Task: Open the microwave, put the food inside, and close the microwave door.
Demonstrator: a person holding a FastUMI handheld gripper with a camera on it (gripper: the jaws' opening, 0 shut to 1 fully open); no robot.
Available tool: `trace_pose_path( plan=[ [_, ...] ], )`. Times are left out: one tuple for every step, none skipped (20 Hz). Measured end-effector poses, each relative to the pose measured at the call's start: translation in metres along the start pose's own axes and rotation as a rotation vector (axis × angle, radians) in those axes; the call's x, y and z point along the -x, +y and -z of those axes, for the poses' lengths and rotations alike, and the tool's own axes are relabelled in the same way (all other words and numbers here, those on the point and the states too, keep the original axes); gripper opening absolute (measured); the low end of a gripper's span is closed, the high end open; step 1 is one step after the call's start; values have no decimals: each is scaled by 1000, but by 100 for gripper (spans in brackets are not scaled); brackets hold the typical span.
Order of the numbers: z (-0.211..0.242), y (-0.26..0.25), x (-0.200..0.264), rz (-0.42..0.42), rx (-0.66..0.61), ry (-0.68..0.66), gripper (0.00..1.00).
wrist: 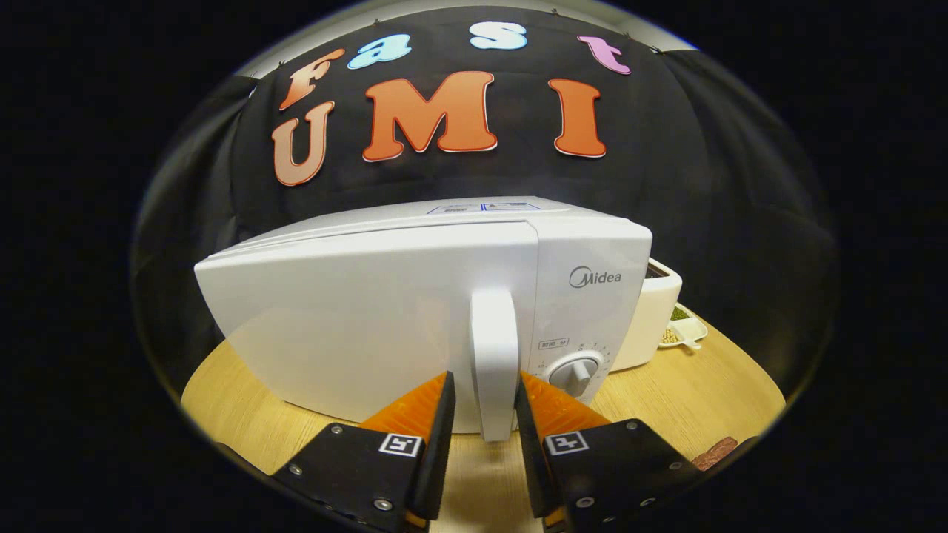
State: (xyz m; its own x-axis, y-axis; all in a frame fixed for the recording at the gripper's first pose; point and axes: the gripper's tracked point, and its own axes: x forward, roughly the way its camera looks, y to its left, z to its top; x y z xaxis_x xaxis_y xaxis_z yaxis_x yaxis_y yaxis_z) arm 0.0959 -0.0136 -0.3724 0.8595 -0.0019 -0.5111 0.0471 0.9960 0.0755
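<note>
Claw [481, 403] straddles door handle [494, 363], fingers close beside it, contact unclear; handle looks stiff, smooth; microwave [370, 318] may slide on worktop [666, 403].

White microwave [415, 311] sits upright on the wooden bench [666, 414], door shut flush against the body. Its tall white handle [495, 363] runs down the door's right edge, just left of a round dial [574, 374], and stands between the claw [485, 403] fingers.
</note>
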Motion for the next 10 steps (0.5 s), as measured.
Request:
trace_pose_path(
  plan=[
    [3,-2,-2,4,-12,13,39],
    [5,-3,-2,3,-17,24,36],
    [3,-2,-3,6,-9,14,28],
    [4,-3,-1,11,7,20,26],
    [3,-3,-1,18,13,17,23],
    [3,-3,-1,21,8,21,22],
    [3,-3,-1,22,2,24,18],
    [4,-3,-1,27,-5,35,17],
    [4,-4,1,35,-11,36,14],
    [5,-4,1,38,-15,48,13]
  ],
)
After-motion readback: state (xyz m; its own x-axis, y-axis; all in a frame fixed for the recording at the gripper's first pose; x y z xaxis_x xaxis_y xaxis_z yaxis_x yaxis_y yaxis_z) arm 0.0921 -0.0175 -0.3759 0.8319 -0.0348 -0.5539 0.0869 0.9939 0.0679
